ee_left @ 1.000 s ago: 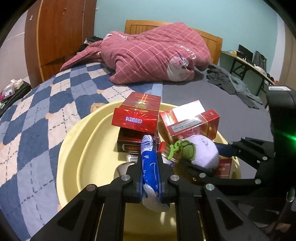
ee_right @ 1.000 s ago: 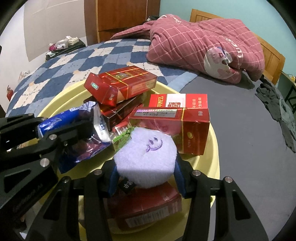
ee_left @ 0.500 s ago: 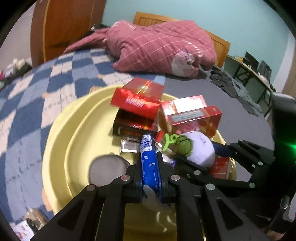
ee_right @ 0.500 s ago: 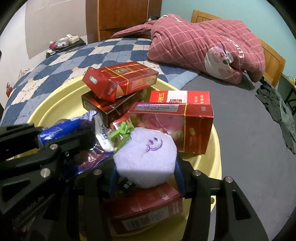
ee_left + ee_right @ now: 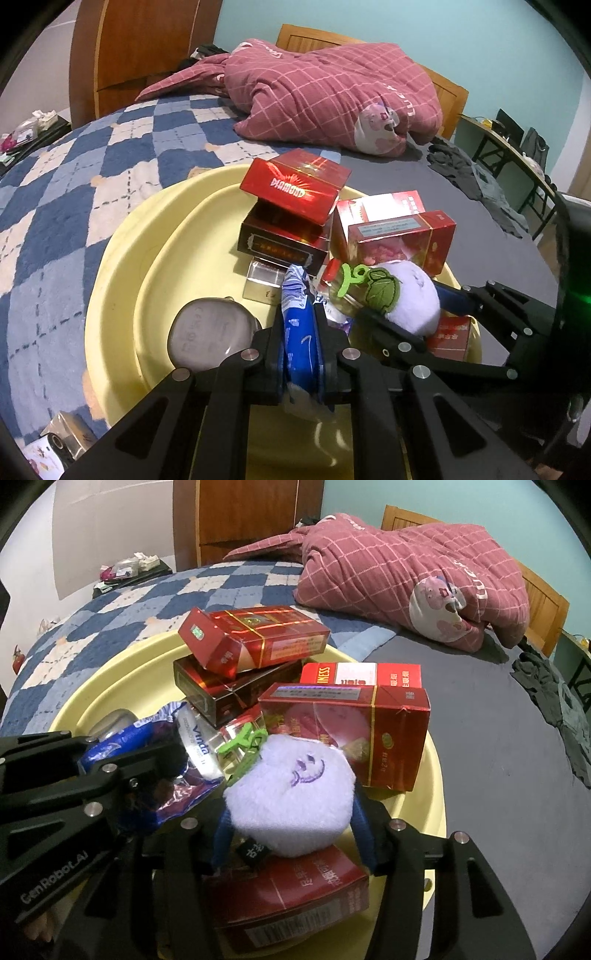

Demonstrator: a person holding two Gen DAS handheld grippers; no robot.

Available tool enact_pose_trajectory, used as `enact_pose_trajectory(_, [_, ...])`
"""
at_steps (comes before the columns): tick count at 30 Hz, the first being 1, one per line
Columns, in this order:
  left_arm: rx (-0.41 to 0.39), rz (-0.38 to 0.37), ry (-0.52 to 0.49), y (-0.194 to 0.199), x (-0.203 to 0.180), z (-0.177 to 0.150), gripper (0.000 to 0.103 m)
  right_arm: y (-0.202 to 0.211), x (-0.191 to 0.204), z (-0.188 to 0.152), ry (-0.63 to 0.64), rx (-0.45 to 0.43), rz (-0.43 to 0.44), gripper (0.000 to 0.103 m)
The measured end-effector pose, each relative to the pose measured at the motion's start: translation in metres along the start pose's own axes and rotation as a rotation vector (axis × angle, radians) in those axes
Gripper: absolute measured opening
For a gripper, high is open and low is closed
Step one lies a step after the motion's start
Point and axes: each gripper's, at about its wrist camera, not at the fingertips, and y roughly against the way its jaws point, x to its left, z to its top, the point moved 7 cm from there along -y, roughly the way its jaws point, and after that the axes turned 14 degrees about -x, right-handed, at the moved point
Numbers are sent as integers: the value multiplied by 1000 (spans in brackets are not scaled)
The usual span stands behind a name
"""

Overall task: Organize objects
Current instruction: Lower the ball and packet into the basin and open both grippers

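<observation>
A yellow basin (image 5: 122, 258) sits on the bed and holds several red cigarette boxes (image 5: 295, 184), a dark box (image 5: 280, 240) and a grey round case (image 5: 210, 336). My left gripper (image 5: 301, 332) is shut on a blue tissue pack (image 5: 295, 317) just above the basin. My right gripper (image 5: 291, 812) is shut on a lilac plush ball with a green leaf (image 5: 291, 790), over a red box (image 5: 295, 897) at the basin's near edge. The plush (image 5: 410, 299) and the right gripper also show in the left wrist view. The tissue pack (image 5: 155, 738) shows in the right wrist view.
A pink checked quilt (image 5: 332, 92) lies at the head of the bed, a blue checked blanket (image 5: 55, 192) to the left, grey sheet (image 5: 498, 757) to the right. Dark clothes (image 5: 561, 701) lie far right. Small items (image 5: 59, 446) lie beside the basin's near left edge.
Both grippers have drawn back and up a little over the basin with their loads. The grey round case has come into view under the left gripper.
</observation>
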Motion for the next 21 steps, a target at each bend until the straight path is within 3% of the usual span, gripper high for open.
enact_pose_trajectory(11, [-7,25,4,-1,3,0,11,0,0,0,-4,0,2,60])
enact_pose_trajectory(14, [1,25,6,-1,4,-2,12,1,-1,0,-2,-2,-9,69])
enact_pose_trajectory(16, [4,18,8,1,3,-2,12,4,-1,0,-8,-10,2,82])
enact_pose_trajectory(21, [-26,35,-28,9,-3,4,19,13,-5,3,-3,-38,-9,87])
